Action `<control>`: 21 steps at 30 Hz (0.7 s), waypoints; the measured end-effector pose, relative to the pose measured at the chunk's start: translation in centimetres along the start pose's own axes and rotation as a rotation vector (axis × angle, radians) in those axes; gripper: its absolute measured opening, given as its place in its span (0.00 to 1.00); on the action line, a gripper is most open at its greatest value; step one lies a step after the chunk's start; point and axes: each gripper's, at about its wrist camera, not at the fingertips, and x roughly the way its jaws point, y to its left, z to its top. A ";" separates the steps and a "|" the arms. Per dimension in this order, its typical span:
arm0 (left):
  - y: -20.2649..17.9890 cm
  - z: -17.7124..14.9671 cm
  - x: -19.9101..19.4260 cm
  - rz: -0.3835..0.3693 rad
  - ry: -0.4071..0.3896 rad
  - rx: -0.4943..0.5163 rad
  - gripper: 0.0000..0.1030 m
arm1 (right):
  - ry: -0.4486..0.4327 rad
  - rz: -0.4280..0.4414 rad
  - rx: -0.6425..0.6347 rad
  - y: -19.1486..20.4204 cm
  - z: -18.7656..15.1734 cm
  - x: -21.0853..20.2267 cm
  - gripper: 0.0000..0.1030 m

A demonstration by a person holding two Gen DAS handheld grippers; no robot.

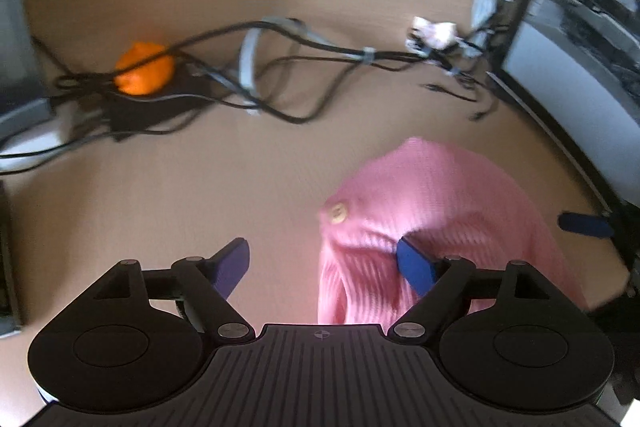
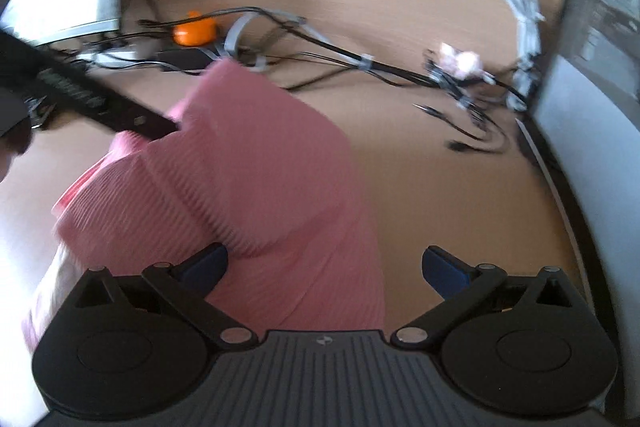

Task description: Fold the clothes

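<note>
Meanwhile, my left gripper (image 1: 322, 267) and right gripper (image 2: 324, 269) both stand spread over a bunched pink ribbed knit (image 2: 248, 167) on the tan tabletop (image 1: 160, 187).
With nothing pinched, the soft, stretchy cloth could slump or snag a finger; its wooden button (image 1: 339, 213) and the tangled cables (image 1: 280, 79) nearby invite catching.

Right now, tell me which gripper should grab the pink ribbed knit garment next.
Probably right. The right gripper is open with the pink ribbed knit garment bunched between its fingers. The left gripper is open too, but the fabric only meets its right fingertip.
</note>
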 end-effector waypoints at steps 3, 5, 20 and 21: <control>1.5 -0.2 -0.3 0.059 0.008 -0.018 0.84 | 0.015 0.086 0.037 1.7 0.0 0.2 1.00; 2.3 -0.4 -0.4 0.086 0.023 -0.028 0.84 | 0.047 0.203 0.121 1.2 -0.1 0.6 1.00; 1.8 -2.3 -3.3 -0.089 0.064 -0.048 0.79 | -0.051 0.581 0.665 -6.6 1.2 3.1 1.00; 1.4 -2.4 -3.5 -0.118 0.064 -0.050 0.77 | -0.041 0.605 0.670 -6.1 1.5 3.5 1.00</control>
